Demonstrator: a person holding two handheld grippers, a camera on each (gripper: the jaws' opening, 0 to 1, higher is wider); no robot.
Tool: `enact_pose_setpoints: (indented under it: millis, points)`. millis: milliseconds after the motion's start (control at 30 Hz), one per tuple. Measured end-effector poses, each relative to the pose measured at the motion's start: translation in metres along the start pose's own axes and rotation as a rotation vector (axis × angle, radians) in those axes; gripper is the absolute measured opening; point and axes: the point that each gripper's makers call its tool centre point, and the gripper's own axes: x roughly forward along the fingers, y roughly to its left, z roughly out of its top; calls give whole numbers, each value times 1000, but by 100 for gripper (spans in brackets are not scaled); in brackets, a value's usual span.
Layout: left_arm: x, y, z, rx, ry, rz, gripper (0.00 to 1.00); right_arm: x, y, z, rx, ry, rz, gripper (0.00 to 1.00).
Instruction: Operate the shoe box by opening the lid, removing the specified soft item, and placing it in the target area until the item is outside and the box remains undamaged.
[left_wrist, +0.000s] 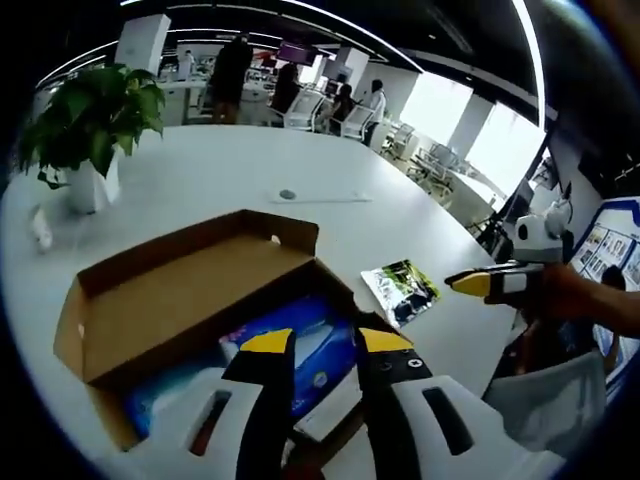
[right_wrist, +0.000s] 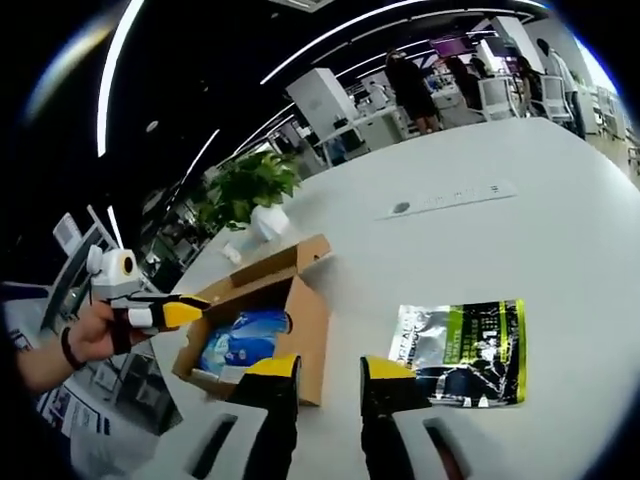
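Note:
The brown shoe box (left_wrist: 180, 290) lies on the white table with its lid folded back. Inside it is a blue soft packet (left_wrist: 305, 325). My left gripper (left_wrist: 326, 342) hangs open just above the box's near corner, over the blue packet, with nothing between its yellow-tipped jaws. A silver and green packet (left_wrist: 400, 290) lies flat on the table right of the box. My right gripper (right_wrist: 330, 370) is open over the table, between the box (right_wrist: 305, 320) and the silver and green packet (right_wrist: 465, 350). The blue packet (right_wrist: 240, 340) shows in the open box.
A potted plant (left_wrist: 90, 120) in a white pot stands at the table's far left, with a small white object (left_wrist: 40, 230) beside it. A round cable port (left_wrist: 288, 194) sits mid-table. People and chairs are beyond the far edge. The table edge runs close on the right.

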Motion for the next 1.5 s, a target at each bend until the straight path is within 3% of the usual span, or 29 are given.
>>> enact_pose_setpoints:
  millis: [300,833,1500]
  points:
    - [-27,17,-5,-2,-21,24,27,12,29,0,-40,23,40,26]
    - [-73,49,-28,-7,-30,66,34,27,70,-12,-119,68,80,36]
    - [-107,69,-53,-4,-24,84,41,25,102,-33,-187,120,90,41]
